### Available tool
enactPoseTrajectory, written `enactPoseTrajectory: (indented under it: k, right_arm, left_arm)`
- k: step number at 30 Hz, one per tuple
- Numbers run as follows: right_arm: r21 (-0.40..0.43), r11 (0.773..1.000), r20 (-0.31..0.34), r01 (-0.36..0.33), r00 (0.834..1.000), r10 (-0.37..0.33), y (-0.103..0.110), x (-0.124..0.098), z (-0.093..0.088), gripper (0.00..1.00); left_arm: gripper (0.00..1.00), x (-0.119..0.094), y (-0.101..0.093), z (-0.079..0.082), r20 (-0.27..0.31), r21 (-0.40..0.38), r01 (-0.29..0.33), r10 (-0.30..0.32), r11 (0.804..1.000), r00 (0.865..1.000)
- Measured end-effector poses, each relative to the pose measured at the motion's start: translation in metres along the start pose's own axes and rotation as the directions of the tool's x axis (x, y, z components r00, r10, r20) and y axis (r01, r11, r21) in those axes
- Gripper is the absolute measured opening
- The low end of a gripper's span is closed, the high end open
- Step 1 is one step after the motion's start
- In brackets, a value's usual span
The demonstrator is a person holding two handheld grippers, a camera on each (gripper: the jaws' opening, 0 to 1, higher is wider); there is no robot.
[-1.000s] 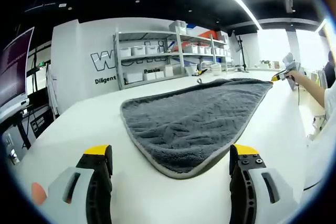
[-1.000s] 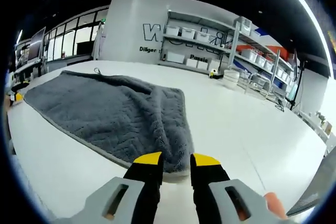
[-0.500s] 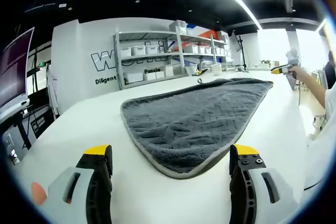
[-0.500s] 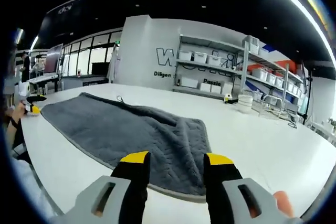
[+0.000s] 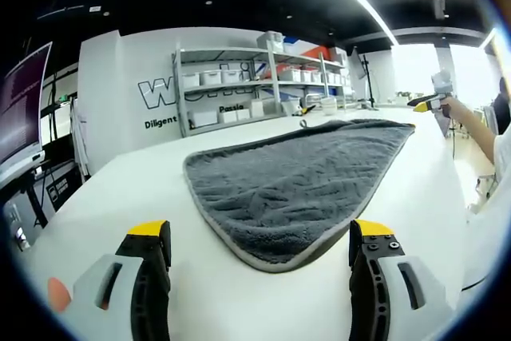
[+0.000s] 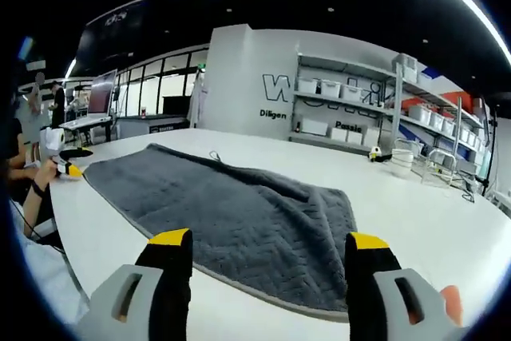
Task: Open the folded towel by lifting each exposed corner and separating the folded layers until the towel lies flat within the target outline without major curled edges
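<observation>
Towel point(image 5: 299, 177) lies on table point(image 5: 120, 197), shelf bins point(image 5: 211, 77) behind.

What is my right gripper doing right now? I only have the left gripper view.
Observer: In the right gripper view, the right gripper is wide open and holds nothing.
Operator: Is the towel corner at that end curled?
Observer: No. That corner of the towel lies flat on the table, with only light ripples just behind it.
</observation>
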State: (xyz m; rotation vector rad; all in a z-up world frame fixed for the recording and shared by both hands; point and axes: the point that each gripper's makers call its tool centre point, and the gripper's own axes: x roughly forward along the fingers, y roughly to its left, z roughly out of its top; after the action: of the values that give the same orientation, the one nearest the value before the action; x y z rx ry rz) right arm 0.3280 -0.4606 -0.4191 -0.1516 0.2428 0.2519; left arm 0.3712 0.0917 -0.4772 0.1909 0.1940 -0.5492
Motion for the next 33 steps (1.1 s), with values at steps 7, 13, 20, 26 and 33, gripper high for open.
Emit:
enactPoseTrajectory:
  k: [7,13,20,26,33]
  right_arm:
    - [-0.026,0.998,-0.057,-0.050,0.997,0.048,0.012,0.004,-0.012,0.95]
    - [-0.031,0.996,-0.080,-0.087,0.993,0.084,0.019,0.005,-0.017,0.99]
    - [-0.039,0.991,-0.100,-0.130,0.987,0.125,0.030,0.007,-0.020,0.99]
    - [-0.044,0.988,-0.112,-0.151,0.983,0.145,0.035,0.011,-0.019,0.99]
    - [-0.069,0.985,-0.125,-0.160,0.981,0.151,0.037,0.017,-0.010,0.99]
  left_arm:
    - [0.91,0.000,0.000,0.000,0.000,0.001,-0.001,0.001,1.000,1.000]
    - [0.91,0.000,0.000,0.000,0.000,0.001,0.000,0.000,1.000,1.000]
    - [0.91,0.000,0.000,-0.001,0.000,0.001,-0.001,0.001,1.000,1.000]
    - [0.91,0.000,-0.001,-0.001,0.000,0.001,0.000,0.000,1.000,1.000]
    - [0.91,0.000,-0.001,-0.001,0.000,0.002,0.000,0.000,1.000,1.000]
